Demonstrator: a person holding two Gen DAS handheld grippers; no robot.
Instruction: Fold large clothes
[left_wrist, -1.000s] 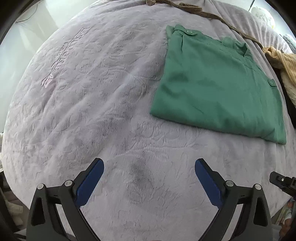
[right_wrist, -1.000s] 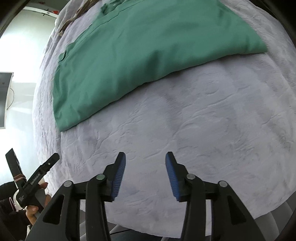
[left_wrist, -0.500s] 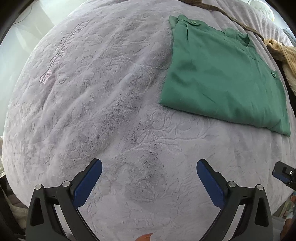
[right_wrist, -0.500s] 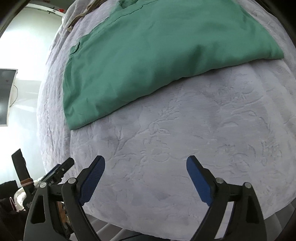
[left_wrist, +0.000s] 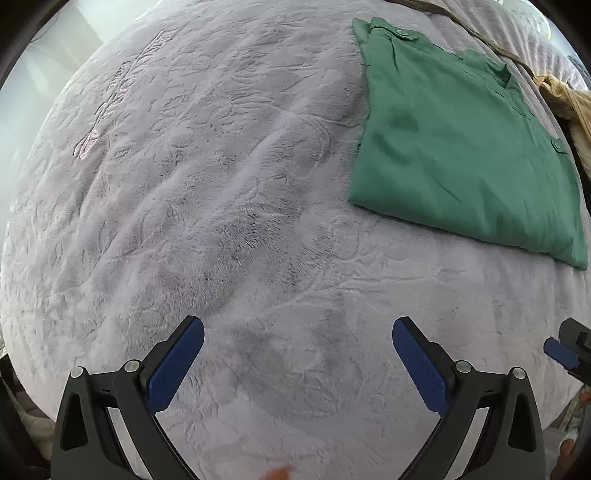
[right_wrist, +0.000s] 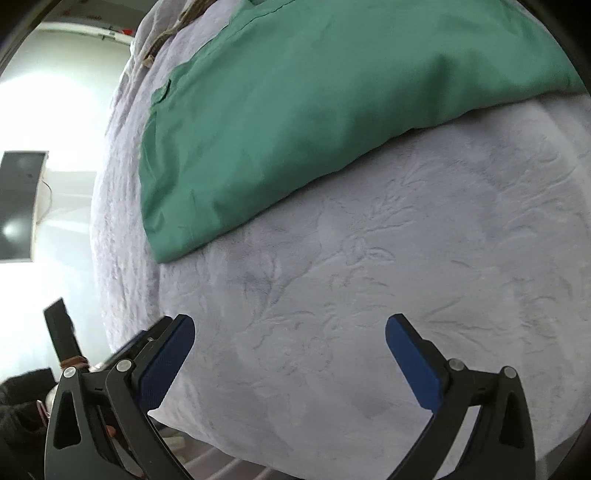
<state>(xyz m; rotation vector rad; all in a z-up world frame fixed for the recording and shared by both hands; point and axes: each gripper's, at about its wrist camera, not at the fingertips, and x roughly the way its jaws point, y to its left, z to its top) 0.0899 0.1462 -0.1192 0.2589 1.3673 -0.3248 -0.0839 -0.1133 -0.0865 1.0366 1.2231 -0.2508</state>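
A green buttoned shirt (left_wrist: 461, 147) lies folded into a flat rectangle on the lilac embossed bedspread (left_wrist: 221, 184), at the upper right of the left wrist view. It fills the top of the right wrist view (right_wrist: 314, 110). My left gripper (left_wrist: 297, 363) is open and empty, above bare bedspread well short of the shirt. My right gripper (right_wrist: 290, 360) is open and empty near the bed's front edge, short of the shirt's folded edge. The tip of the right gripper (left_wrist: 565, 350) shows at the right edge of the left wrist view.
A tan garment (left_wrist: 565, 99) lies beyond the shirt at the far right. A brown cord (left_wrist: 491, 48) runs along the back of the bed. A dark screen (right_wrist: 18, 206) hangs on the white wall off the bed's side.
The right gripper has opened wide from nearly shut and come closer to the shirt. The left gripper stayed open and drifted left, so the shirt sits further right in its view.
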